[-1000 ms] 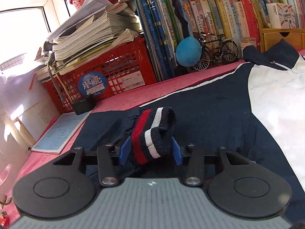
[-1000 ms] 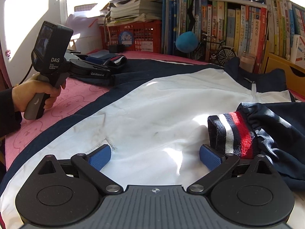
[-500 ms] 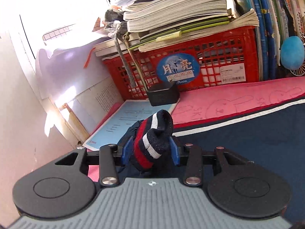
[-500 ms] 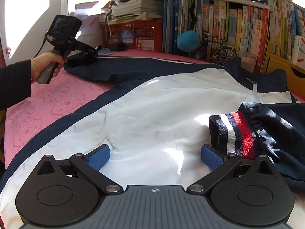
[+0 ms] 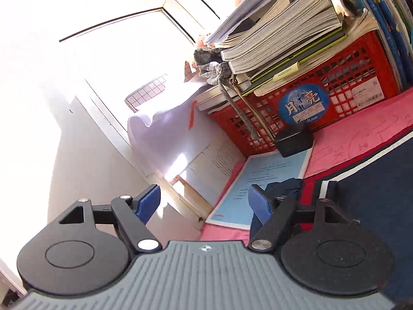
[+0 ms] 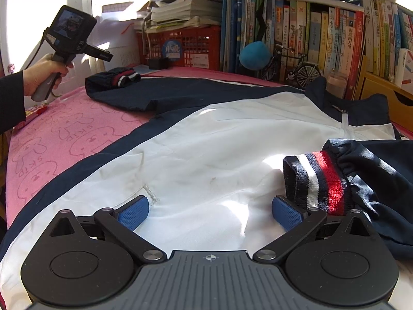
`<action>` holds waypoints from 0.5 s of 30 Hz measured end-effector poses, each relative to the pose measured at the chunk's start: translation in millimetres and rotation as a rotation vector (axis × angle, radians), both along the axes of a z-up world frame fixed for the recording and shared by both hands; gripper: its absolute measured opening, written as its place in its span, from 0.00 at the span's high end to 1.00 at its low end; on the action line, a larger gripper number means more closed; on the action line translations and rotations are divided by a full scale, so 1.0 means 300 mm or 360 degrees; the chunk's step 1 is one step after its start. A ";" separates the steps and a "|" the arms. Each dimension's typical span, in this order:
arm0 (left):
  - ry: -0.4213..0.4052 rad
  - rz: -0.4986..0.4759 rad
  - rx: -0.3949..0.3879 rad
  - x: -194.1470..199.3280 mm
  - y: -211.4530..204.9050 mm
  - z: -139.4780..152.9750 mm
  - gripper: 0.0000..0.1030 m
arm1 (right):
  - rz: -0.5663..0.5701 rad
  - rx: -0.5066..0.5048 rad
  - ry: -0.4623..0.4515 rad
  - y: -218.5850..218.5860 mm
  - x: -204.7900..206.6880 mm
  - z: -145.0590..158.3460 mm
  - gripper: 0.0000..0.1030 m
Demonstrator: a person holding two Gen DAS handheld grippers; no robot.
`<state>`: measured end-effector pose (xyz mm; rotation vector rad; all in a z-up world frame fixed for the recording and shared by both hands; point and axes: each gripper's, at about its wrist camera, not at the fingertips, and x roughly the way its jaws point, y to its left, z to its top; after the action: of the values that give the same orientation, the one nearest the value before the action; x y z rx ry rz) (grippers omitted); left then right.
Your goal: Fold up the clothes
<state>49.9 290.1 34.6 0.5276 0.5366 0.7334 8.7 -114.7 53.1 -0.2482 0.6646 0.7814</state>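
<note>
A navy and white jacket [image 6: 206, 142] lies spread on the pink mat [image 6: 64, 134]. Its left sleeve stretches toward the far corner, where the striped cuff [image 6: 121, 76] lies loose on the mat. My left gripper [image 5: 204, 201] is raised beyond that corner, its jaws opening with nothing between them. That cuff [image 5: 312, 191] shows just behind its right finger. From the right wrist view, a hand holds the left gripper [image 6: 104, 54] up above the mat. My right gripper [image 6: 210, 211] stands open over the white front. The other striped cuff [image 6: 317, 180] rests beside its right finger.
A red crate [image 5: 335, 77] topped with stacked books stands at the mat's far edge, with a small black box [image 5: 293, 139] and a blue sheet [image 5: 265, 180] before it. A bookshelf [image 6: 335, 25], a toy bicycle [image 6: 291, 64] and a wooden drawer [image 6: 387, 95] line the back.
My left gripper let go of the striped cuff, opened, rose and swung left toward the window. The cuff now lies on the mat. The right gripper stayed put.
</note>
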 end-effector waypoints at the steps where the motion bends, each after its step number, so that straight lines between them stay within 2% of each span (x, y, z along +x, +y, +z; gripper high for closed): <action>1: -0.0005 -0.0067 -0.0049 -0.019 -0.010 0.002 0.28 | 0.0000 -0.0001 -0.0001 0.000 0.000 0.000 0.00; 2: -0.0011 -0.0155 -0.0130 -0.039 -0.018 0.005 0.27 | 0.0000 -0.0002 -0.0001 0.001 0.000 0.000 0.00; 3: -0.0012 -0.0285 -0.0266 -0.061 -0.024 0.009 0.26 | 0.0000 -0.0003 -0.0002 0.001 0.000 0.000 0.00; 5: 0.0076 -0.0535 -0.0512 -0.080 -0.052 -0.010 0.26 | 0.0000 -0.0005 -0.0004 0.003 -0.001 0.000 0.00; 8: 0.0316 -0.0628 -0.0661 -0.012 -0.083 -0.097 0.27 | -0.0001 -0.0010 -0.0006 0.005 -0.002 -0.001 0.00; 9: 0.0355 -0.0616 -0.0724 0.021 -0.070 -0.119 0.27 | -0.0001 -0.0011 -0.0007 0.007 -0.002 -0.001 0.00; 11: 0.0323 -0.0528 -0.0843 0.086 -0.014 -0.132 0.26 | -0.0002 -0.0014 -0.0008 0.009 -0.003 -0.001 0.00; 12: 0.0308 -0.0413 -0.0844 0.123 0.018 -0.125 0.30 | -0.0002 -0.0015 -0.0008 0.010 -0.003 -0.001 0.00; 14: 0.0320 -0.0106 -0.0697 0.201 0.080 -0.105 0.41 | -0.0002 -0.0018 -0.0010 0.011 -0.003 -0.001 0.00; 15: 0.0336 -0.0004 -0.0653 0.229 0.108 -0.093 0.40 | -0.0003 -0.0019 -0.0011 0.011 -0.003 -0.001 0.00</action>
<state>118.8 322.6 6.7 0.2222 0.8601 0.5468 7.8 -111.4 52.9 -0.2609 0.6633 0.7748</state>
